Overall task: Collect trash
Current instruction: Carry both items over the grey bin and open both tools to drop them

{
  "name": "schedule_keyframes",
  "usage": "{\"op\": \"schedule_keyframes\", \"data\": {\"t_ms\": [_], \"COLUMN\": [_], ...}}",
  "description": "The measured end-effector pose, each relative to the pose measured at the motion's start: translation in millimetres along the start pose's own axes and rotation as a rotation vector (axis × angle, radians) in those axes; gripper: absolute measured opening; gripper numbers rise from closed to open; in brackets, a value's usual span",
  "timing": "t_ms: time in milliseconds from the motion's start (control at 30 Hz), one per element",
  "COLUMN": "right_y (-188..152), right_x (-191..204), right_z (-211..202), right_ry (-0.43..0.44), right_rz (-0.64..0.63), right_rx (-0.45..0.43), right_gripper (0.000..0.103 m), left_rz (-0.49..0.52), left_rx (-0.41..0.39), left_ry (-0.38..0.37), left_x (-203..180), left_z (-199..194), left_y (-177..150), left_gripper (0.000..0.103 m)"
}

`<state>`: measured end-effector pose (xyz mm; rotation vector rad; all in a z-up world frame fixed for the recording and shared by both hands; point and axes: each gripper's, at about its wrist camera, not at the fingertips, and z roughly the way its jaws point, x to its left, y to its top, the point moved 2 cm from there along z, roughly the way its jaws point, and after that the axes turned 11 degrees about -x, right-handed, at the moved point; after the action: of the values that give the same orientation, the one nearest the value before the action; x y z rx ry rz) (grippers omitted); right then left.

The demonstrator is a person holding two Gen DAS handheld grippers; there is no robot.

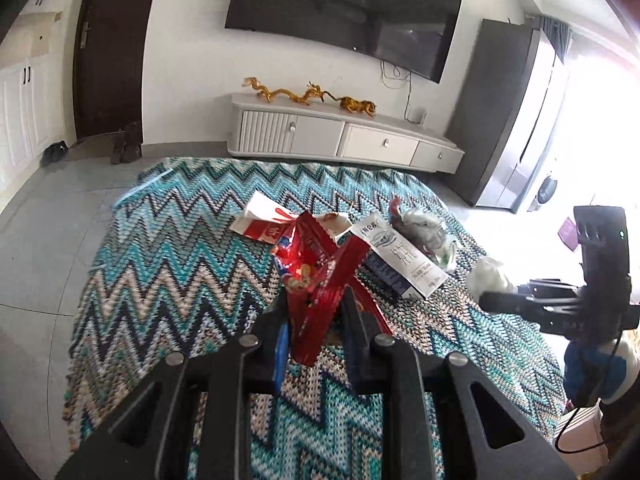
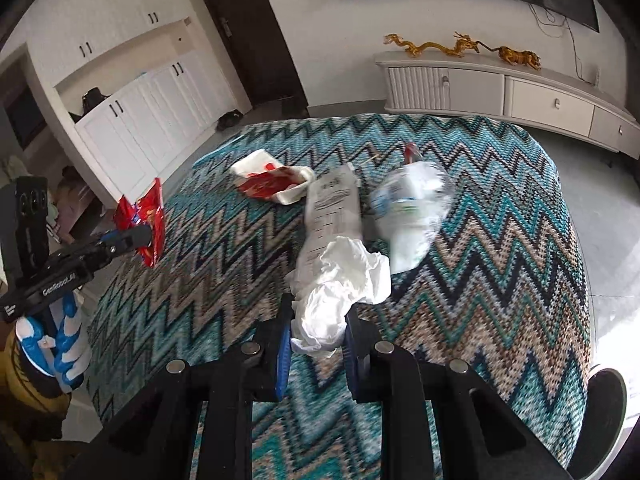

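Observation:
My left gripper (image 1: 314, 300) is shut on a red snack wrapper (image 1: 316, 276) and holds it above the zigzag cloth; the gripper and wrapper also show in the right wrist view (image 2: 144, 220). My right gripper (image 2: 318, 312) is shut on a crumpled white tissue (image 2: 340, 280), which also shows in the left wrist view (image 1: 490, 278). On the cloth lie a red-and-white paper box (image 2: 276, 182), a flattened white carton (image 2: 334, 204) and a crushed clear plastic bottle (image 2: 412, 200).
The table is covered with a teal zigzag cloth (image 2: 500, 216). Behind it stand a low white TV cabinet (image 1: 340, 136) with golden figurines, a wall TV (image 1: 344, 8) and a grey fridge (image 1: 508, 120). White cupboards (image 2: 132, 120) stand at the left.

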<state>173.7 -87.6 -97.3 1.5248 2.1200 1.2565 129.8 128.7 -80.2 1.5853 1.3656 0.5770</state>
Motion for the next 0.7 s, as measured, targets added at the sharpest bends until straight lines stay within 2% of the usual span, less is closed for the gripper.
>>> {"op": "schedule_keyframes", "data": {"t_ms": [200,400,533,700], "right_y": [0,-4,-12,-27], "right_x": [30,24,1,-47], "right_z": [-41,-92,-125,-168], "right_ry": [-0.004,-0.053,-0.1,-0.179], "right_rz": [-0.018,-0.002,0.033,0.103], "right_rx": [-0.064,-0.147,-0.198,-0.257], "right_gripper": [0.02,0.02,0.02,0.02], "left_rz": [0.017,0.07,0.133,0.219], "left_rx": [-0.065,-0.108,-0.107,-0.06], "left_ry": [0.004,-0.022,-0.067,-0.164], "left_x": [-7,-34,-71,-143], "left_z": [-39,-59,-54,-20], "left_y": [11,29,41,53], "left_gripper": [0.021,0.021,0.021,0.021]}}
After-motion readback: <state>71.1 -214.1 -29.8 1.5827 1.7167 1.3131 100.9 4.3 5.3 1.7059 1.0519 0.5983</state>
